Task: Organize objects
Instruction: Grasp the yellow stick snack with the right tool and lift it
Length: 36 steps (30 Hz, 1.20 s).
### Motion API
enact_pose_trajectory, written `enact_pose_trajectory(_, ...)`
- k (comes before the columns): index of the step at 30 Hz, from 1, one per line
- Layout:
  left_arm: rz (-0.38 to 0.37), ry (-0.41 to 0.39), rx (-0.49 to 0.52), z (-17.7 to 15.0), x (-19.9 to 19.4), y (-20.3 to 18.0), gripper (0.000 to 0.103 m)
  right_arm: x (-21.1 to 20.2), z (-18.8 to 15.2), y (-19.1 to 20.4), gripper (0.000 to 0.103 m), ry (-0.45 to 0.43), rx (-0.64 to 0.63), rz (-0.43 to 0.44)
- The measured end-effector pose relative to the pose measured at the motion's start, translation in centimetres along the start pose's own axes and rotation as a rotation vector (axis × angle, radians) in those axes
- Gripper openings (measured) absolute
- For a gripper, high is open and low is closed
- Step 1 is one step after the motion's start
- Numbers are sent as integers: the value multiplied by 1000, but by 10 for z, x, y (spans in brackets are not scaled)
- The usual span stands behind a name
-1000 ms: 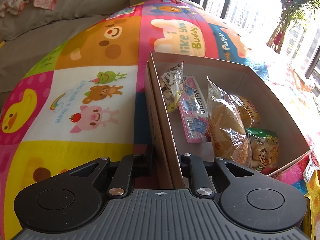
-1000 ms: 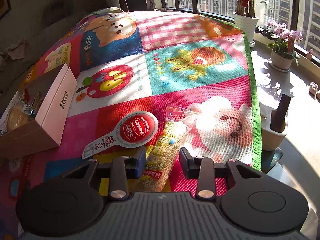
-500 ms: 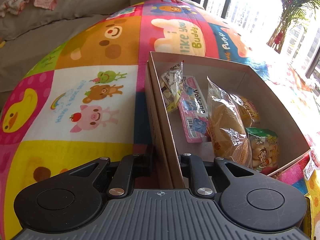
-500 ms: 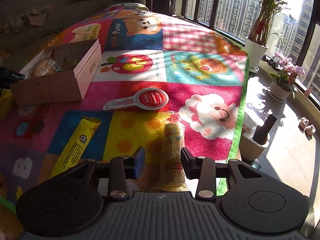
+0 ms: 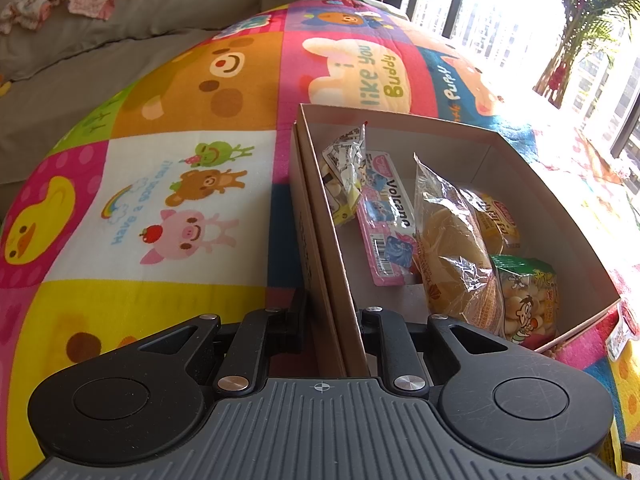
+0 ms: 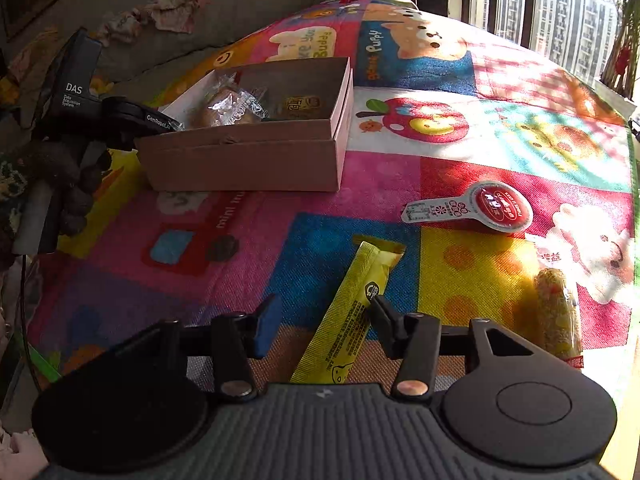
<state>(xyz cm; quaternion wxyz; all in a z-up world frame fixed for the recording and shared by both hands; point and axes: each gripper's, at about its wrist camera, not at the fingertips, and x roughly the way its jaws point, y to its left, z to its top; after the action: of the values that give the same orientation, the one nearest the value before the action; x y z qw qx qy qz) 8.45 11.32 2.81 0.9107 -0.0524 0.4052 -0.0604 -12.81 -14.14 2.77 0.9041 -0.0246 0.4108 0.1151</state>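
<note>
Right tool [image 6: 320, 316] let go of grain bar [image 6: 558, 312], slid over yellow stick pack [image 6: 352, 312], gaping, not gripping; likely next pick; left tool [image 5: 332, 316] clamps box wall [image 5: 320, 240]

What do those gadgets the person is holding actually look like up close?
Each hand-held gripper is matt black plastic: two rounded lobes with a circular disc, a ribbed grey plate between them, and two slim fingers on arms with silver rivets. The left hand-held gripper looks the same. Seen from the right camera, its dark body carries white lettering, "DAS" and "GenRobot.AI". No sleeve is clearly visible.
</note>
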Motion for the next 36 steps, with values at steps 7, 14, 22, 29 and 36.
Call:
enact_pose_trajectory(7,-10,-5,-12,-1,0,2,19,-13,-4,20,16,38,-63,130)
enact_pose_trajectory(14,-18,-10,-22,-1,0,2,19,-34,19,11,8,-4,-28,152)
enact_pose_trajectory(22,-19,-11,-24,-2,0,3,20,-26,9,16,23,53,-64,140)
enact_pose_trajectory(29,-17,-11,-25,-2,0,3,19,-1,-1,23,26,101,-88,129)
enact_pose_trajectory(36,-10,-10,-27,1,2,0,19,2,3,20,22,96,-78,137)
